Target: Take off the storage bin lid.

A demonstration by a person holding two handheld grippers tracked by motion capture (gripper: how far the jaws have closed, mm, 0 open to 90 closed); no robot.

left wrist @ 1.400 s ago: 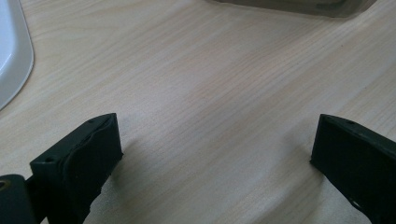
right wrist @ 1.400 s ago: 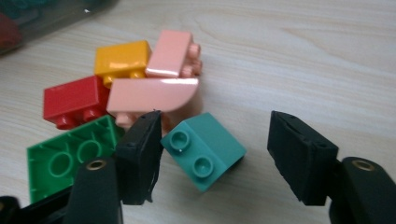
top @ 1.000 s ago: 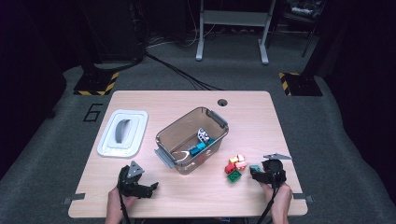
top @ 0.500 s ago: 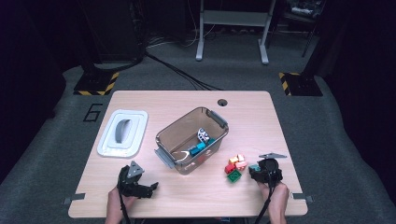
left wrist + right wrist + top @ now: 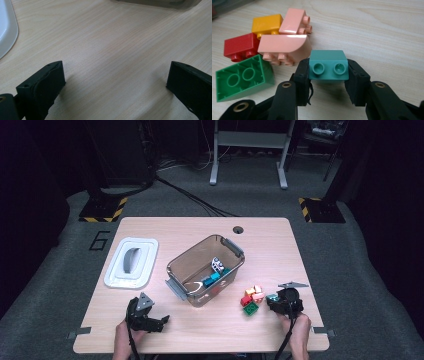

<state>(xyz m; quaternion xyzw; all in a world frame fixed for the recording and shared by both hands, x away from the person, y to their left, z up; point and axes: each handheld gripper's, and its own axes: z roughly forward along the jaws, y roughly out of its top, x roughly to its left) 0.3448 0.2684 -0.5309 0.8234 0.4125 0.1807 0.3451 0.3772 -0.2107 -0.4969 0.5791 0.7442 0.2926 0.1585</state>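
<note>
Right gripper: jaws just closed in, now clamped on a teal brick, one pad flat on each side face, studs facing the camera. Brick sits on the table, just off the 4 o'clock side of the loose pile. In the high view, right gripper located near the table's front edge at about 5 o'clock from the bin, teal brick at its tip.

Pile beside the held brick, right gripper view: large pink curved brick at 10 o'clock, close to the teal one, contact not determinable; smaller pink brick behind it; yellow brick at 11 o'clock; red brick at 9 o'clock, on its side with studs showing; green brick at 8 o'clock, tipped over, hollow underside toward the camera.

Left gripper: jaws wide apart, nothing between them, bare wood below. In the high view, left gripper near the front edge at 7 o'clock from the bin, well apart from the bricks.

Clear bin at table centre, set diagonally, grey handles at both ends; several small pieces inside, among them a teal one and a black-and-white one. White lid flat on the table at 9 o'clock from the bin, apart from it.
</note>
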